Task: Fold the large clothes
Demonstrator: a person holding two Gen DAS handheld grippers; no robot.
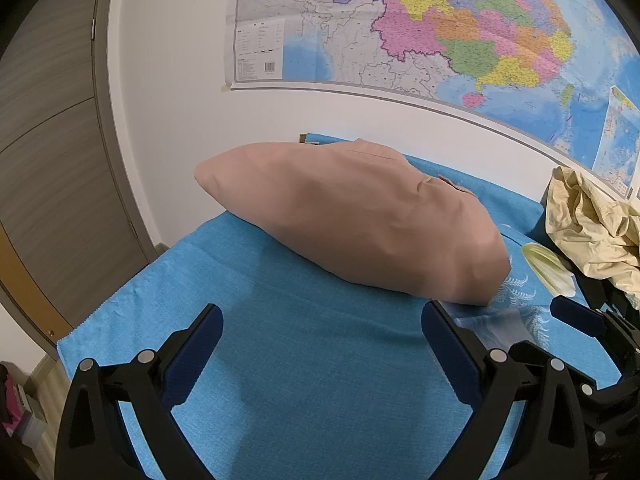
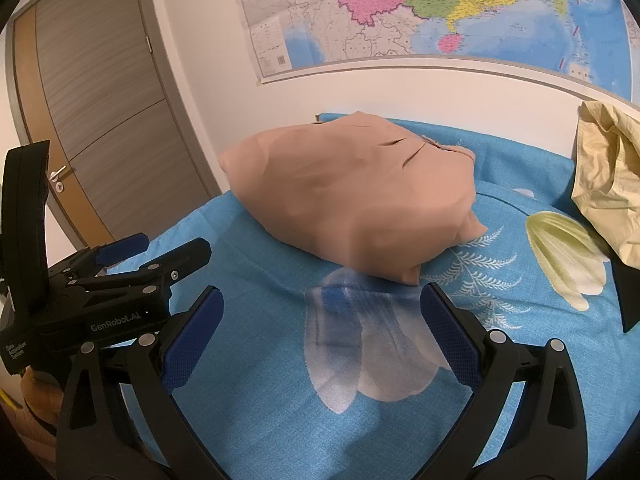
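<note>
1. Left gripper (image 1: 322, 320): jaws spread wide, nothing between them. Black plastic arms with round metal rivets; the inner pads (image 1: 200, 350) are dark blue with a fine mesh texture. It hangs over the plain near part of the blue cloth (image 1: 304, 380), clear of the folded garment.

2. Right gripper (image 2: 320, 300): jaws likewise spread wide and empty, same black arms and blue textured pads (image 2: 448, 336). It sits just short of the folded garment's near corner, over a pale printed flower on the cloth.

3. Folded garment (image 2: 352, 196): a tan, smooth, matte bundle, folded into a rounded, puffed oblong with soft creases and two short slits on top. It lies on the blue cloth beyond both grippers, towards the wall, its left end overhanging the cloth's edge.

4. Blue cloth: woven, turquoise, printed with white fern sprigs and a yellow-green flower (image 2: 564, 256) to the right of the folded garment.

5. Yellow garment (image 2: 608, 184): crumpled, glossy, pale yellow, heaped well to the right of the folded garment.

6. Wall map (image 1: 420, 28): coloured, flat, hung above the folded garment.

7. Door (image 2: 100, 120): grey wood-grain, left of the folded garment.
</note>
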